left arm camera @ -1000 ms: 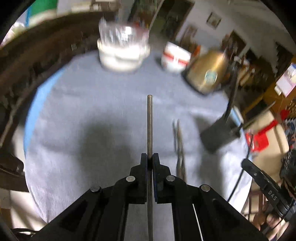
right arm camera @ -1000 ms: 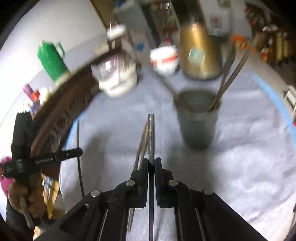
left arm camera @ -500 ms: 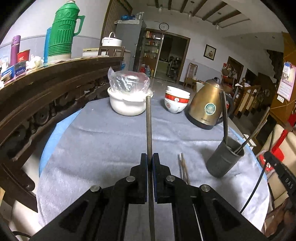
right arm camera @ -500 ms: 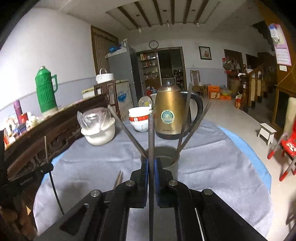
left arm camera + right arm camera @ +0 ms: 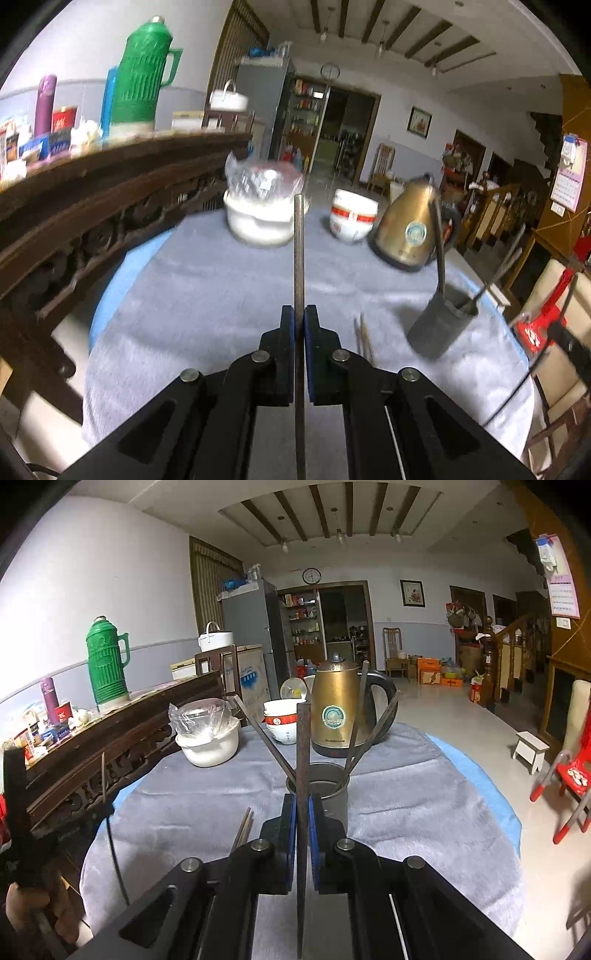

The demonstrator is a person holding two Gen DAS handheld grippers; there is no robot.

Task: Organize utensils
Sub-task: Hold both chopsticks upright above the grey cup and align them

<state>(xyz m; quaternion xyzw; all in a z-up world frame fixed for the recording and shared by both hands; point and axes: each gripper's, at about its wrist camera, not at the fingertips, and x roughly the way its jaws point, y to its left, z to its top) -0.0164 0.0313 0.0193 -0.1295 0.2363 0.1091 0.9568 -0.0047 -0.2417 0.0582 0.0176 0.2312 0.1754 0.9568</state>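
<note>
My left gripper (image 5: 299, 325) is shut on a dark chopstick (image 5: 299, 251) that points forward over the grey tablecloth. My right gripper (image 5: 303, 812) is shut on another dark chopstick (image 5: 303, 749), held just in front of the grey utensil cup (image 5: 325, 794). The cup holds three chopsticks leaning outward. In the left wrist view the cup (image 5: 439, 325) stands to the right. Two chopsticks (image 5: 243, 827) lie on the cloth left of the cup; they also show in the left wrist view (image 5: 364, 339). The left gripper (image 5: 22, 805) shows at the far left of the right wrist view.
A gold electric kettle (image 5: 336, 709), stacked bowls (image 5: 282, 720) and a white pot with a plastic bag (image 5: 208, 734) stand at the back of the round table (image 5: 443, 830). A carved wooden sideboard (image 5: 92, 206) with a green thermos (image 5: 140, 74) runs along the left.
Both grippers tilted up from looking down at the table to a level view. The right gripper moved its chopstick closer to the cup. Both stay shut on their chopsticks.
</note>
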